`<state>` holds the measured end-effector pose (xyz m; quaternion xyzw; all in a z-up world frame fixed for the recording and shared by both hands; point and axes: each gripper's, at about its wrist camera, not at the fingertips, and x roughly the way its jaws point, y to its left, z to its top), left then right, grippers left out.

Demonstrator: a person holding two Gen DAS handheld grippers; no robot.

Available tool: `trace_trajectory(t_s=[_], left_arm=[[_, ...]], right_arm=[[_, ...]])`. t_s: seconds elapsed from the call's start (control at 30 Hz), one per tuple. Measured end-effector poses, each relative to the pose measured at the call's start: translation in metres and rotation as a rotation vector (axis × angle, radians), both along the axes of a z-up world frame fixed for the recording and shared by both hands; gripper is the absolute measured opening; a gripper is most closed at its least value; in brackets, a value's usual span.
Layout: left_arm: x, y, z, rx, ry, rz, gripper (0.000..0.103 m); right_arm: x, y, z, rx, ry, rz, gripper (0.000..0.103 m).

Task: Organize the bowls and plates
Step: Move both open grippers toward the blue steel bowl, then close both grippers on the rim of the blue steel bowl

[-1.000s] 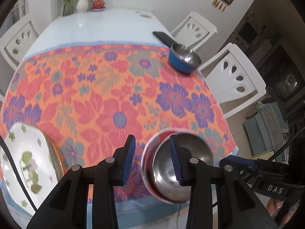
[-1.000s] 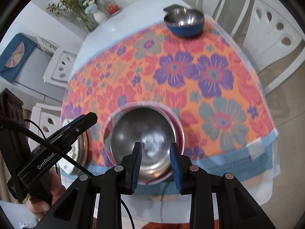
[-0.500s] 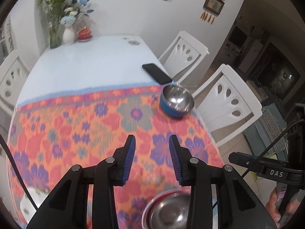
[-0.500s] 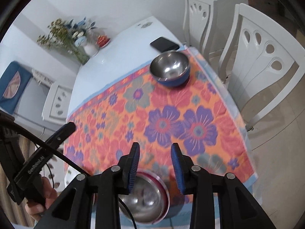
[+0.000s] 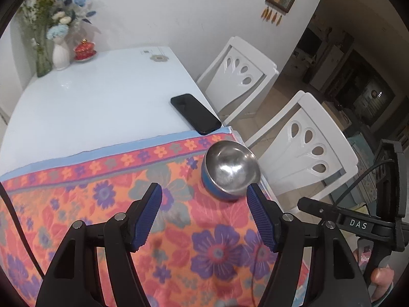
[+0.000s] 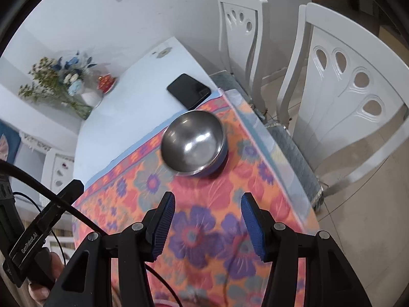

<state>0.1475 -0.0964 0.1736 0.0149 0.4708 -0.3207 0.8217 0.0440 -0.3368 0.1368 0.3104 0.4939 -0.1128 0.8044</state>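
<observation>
On the floral cloth [image 5: 102,204] sits a blue-sided steel bowl [image 5: 231,170], upright.

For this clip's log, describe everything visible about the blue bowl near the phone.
The blue bowl has a shiny steel-looking inside and a blue outer wall. It is round, deep and empty, with light glinting off the bottom. It stands upright on the floral tablecloth, near the cloth's far right corner, just short of the black phone, which lies apart from it on the bare table. Nothing but the cloth touches it: the left tongs and the right tongs are both open, short of it.
</observation>
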Motion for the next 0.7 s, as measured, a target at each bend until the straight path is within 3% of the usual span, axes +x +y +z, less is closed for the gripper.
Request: trace_trajectory(t_s=[0.3, 0.7], left_arm=[[0.056, -0.044, -0.06, -0.016, 0.146, -0.043, 0.065], [0.079, -0.075, -0.121, 0.012, 0.258, -0.076, 0.052]], right_arm=[[0.052, -0.04, -0.049, 0.044, 0.042, -0.038, 0.052], [0.091, -0.046, -0.11, 0.089, 0.122, 0.027, 0.052]])
